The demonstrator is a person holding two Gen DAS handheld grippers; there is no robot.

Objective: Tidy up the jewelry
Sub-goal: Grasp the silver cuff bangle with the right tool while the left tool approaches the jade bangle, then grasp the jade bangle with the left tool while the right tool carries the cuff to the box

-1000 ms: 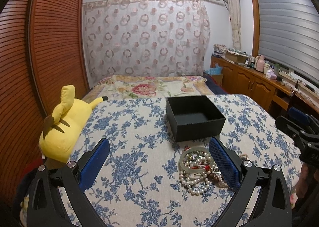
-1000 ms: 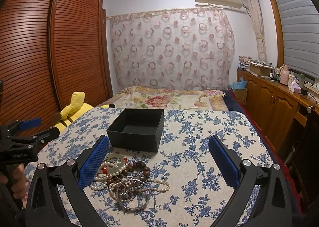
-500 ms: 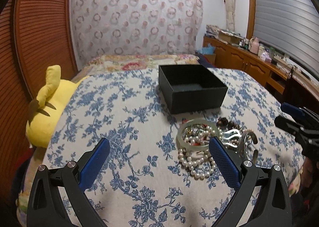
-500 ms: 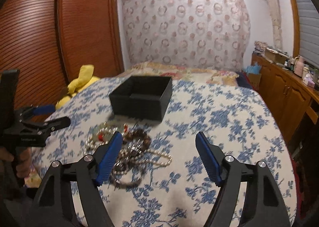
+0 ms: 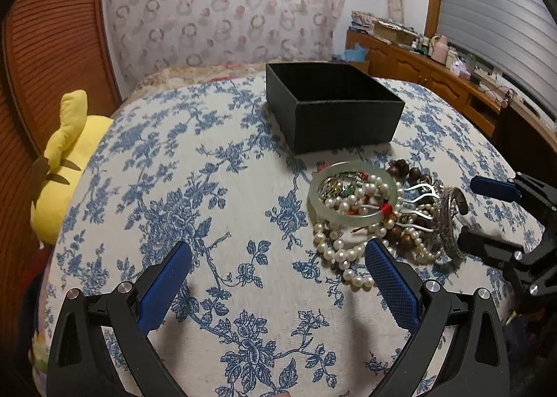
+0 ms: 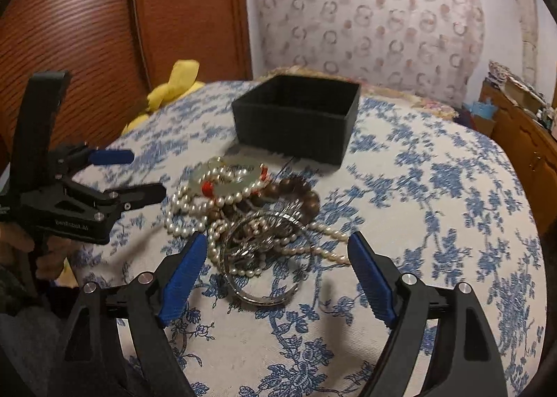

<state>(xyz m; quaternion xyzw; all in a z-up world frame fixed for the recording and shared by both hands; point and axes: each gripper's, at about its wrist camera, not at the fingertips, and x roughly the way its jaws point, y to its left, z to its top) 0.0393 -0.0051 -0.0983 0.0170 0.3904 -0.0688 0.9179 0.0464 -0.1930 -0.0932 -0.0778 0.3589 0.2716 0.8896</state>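
A: Looking at the jewelry pile [image 5: 376, 216], you have it right of centre in your left wrist view, lying on the blue-flowered bedspread [image 5: 195, 209]. A pale green bangle [image 5: 351, 195] sits on top, with pearl strands [image 5: 334, 247] spilling toward the lower edge, brown wooden beads [image 5: 407, 170] behind it and silver bangles [image 5: 449, 219] at the right.

B: And the black box [image 5: 330, 108]?

A: It stands open above the pile, near it; I cannot tell whether they touch. I cannot see into it.

B: How are your tools?

A: Your left gripper [image 5: 278, 287] is spread wide at the bottom of that view, with only bedspread between the blue pads. Its right-hand pad [image 5: 390, 289] lies over the lowest pearls in the picture, though contact is not clear. It holds nothing.

B: The right one?

A: Your right gripper [image 6: 275, 278] is wide too; its jaws have just been opening a little further. In its own view the silver bangles [image 6: 264, 257] and some pearl strands [image 6: 195, 212] lie between the pads, but neither pad presses on them. That picture is slightly blurred.

B: Anything around?

A: A yellow plush toy [image 5: 66, 160] at the left edge, a wooden wardrobe [image 6: 87, 31] behind it, a patterned curtain [image 5: 222, 7] at the top.
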